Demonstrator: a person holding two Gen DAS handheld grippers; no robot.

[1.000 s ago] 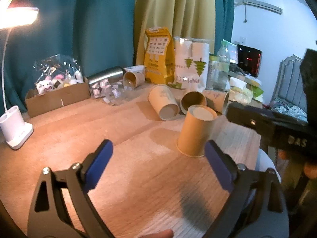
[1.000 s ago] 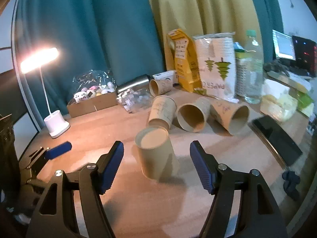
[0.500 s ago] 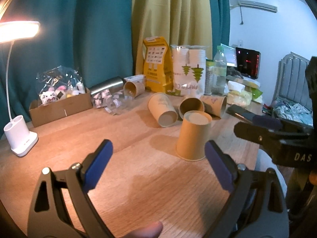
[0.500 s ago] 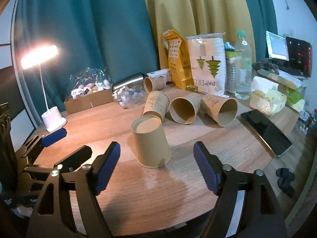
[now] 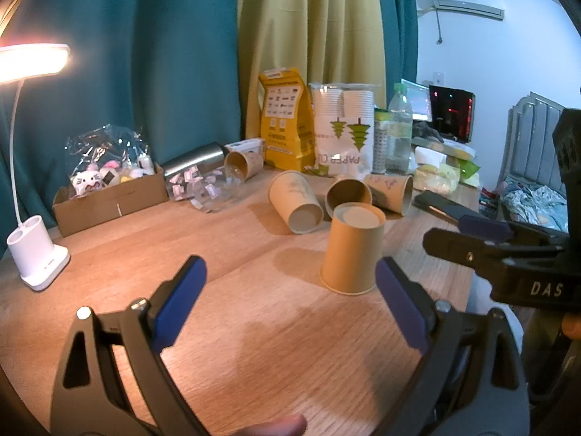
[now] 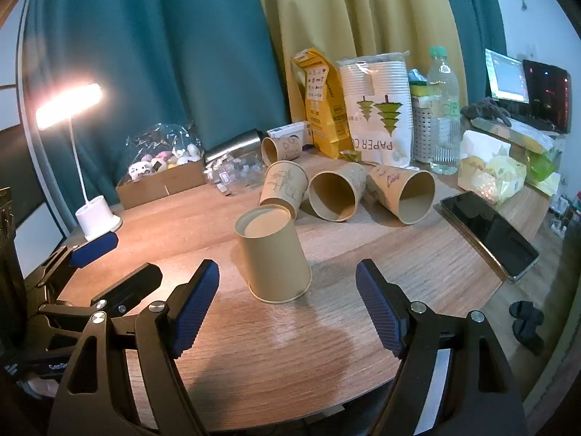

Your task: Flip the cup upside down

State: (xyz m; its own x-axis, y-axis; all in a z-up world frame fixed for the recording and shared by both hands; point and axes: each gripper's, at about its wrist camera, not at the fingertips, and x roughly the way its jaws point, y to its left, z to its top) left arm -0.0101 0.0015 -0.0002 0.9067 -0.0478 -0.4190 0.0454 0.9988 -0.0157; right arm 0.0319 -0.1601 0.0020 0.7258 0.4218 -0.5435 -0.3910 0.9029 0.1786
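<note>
Kraft-brown paper cup is standing mouth-down on the wooden counter, base up w/ a recessed pale disc, plain walls, no dents visible. It's sitting just ahead of both tongs, nothing touching it. Right tongs are gaping wide w/ nothing held, left tongs likewise spread & empty. Flip is looking done, so the person is best pulling straight back w/o clipping the rim.

The upturned tan paper cup looked matt and smooth — the wood-grain table faintly sheened. Ribbed blue pads lined black plastic fingers; the flat black phone was glossy.
</note>
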